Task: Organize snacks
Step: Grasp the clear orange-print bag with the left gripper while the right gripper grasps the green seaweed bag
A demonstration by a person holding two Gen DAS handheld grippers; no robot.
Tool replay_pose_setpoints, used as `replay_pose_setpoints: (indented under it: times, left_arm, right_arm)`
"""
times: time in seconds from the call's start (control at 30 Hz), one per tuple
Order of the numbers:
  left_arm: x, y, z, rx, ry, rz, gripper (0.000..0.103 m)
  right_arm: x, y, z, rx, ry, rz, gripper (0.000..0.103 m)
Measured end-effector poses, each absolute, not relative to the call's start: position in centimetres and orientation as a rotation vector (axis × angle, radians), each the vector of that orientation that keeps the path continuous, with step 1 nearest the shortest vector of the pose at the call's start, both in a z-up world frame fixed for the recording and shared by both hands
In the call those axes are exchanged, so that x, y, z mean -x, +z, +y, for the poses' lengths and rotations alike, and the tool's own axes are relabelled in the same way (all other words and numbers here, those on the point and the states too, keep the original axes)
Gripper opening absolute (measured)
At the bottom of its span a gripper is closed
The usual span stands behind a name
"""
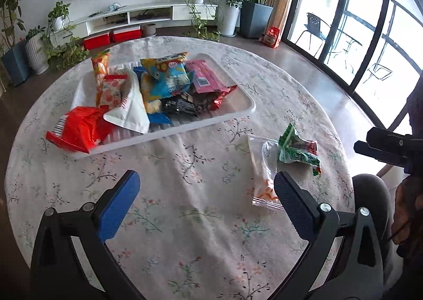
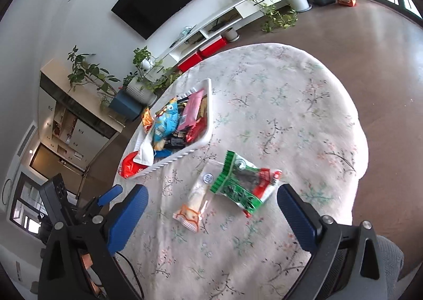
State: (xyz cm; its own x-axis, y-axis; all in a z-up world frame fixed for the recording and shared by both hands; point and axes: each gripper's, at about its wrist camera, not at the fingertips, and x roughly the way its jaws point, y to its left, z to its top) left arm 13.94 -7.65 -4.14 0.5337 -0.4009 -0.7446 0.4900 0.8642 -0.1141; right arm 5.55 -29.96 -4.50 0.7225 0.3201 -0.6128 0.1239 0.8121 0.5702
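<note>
A white tray (image 1: 232,115) holds several snack packets on the round table with a floral cloth (image 1: 185,194); a red packet (image 1: 79,128) hangs over its near left corner. Two packets lie loose on the cloth to the right: a green and red one (image 1: 298,152) and a clear one with orange print (image 1: 264,175). My left gripper (image 1: 206,202) is open and empty above the cloth, its right finger beside the clear packet. My right gripper (image 2: 211,210) is open and empty, just short of the green packet (image 2: 243,183) and the clear packet (image 2: 195,202). The tray also shows in the right wrist view (image 2: 208,104).
The right gripper's body (image 1: 383,146) shows at the left view's right edge. The left gripper (image 2: 105,197) shows at the right view's lower left. A grey chair (image 1: 370,194) stands at the table's near right. A TV unit, potted plants and glass doors lie beyond.
</note>
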Motion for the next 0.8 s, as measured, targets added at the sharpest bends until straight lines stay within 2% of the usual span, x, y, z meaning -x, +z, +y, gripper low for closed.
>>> replay_pose_setpoints:
  times: [0.33,0.63,0.7,0.8]
  left_arm:
    - [-14.3,-6.2,-14.1,-0.333,-0.57,0.929,0.102]
    - [-16.1,-8.4,-16.9,-0.399,-0.565,0.986,0.102]
    - [-16.4,-8.7,-17.1,-0.395,-0.563,0.993,0.1]
    - [-16.9,-9.1,-17.4,-0.395,-0.562,1.006,0.09]
  right_arm:
    - [-3.8,-5.5,-29.1,-0.534,0.138,0.812,0.098]
    - [-3.4,-5.5,-29.7,-0.51,0.118,0.812,0.096]
    - [-3.3,-5.5,-29.9,-0.501,0.115,0.812,0.095]
    - [-3.3,-5.6,-30.0,-0.493,0.119,0.819,0.095]
